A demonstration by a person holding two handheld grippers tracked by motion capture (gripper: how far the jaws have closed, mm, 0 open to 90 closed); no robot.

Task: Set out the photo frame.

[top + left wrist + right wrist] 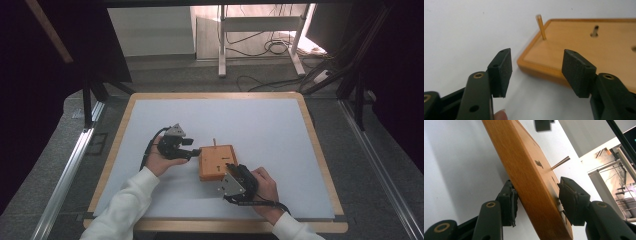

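A square orange wooden board [217,162] lies on the white tabletop, with a thin wooden peg [215,142] standing upright near its far edge. My left gripper [194,148] hovers at the board's left corner, open, nothing between its pads. In the left gripper view the board [584,42], the peg [541,27] and a small hole [594,32] lie just beyond the jaws. My right gripper [229,170] is shut on the board's near right edge. In the right gripper view its pads [511,202] clamp the board [524,167] from both faces, and the peg [560,163] sticks out past them.
The white tabletop [250,120] has a wooden rim [320,150] around it. Beyond the far edge is grey floor with cables [270,47] and the legs of a white stand [222,45]. Dark frame posts [87,100] stand at both sides.
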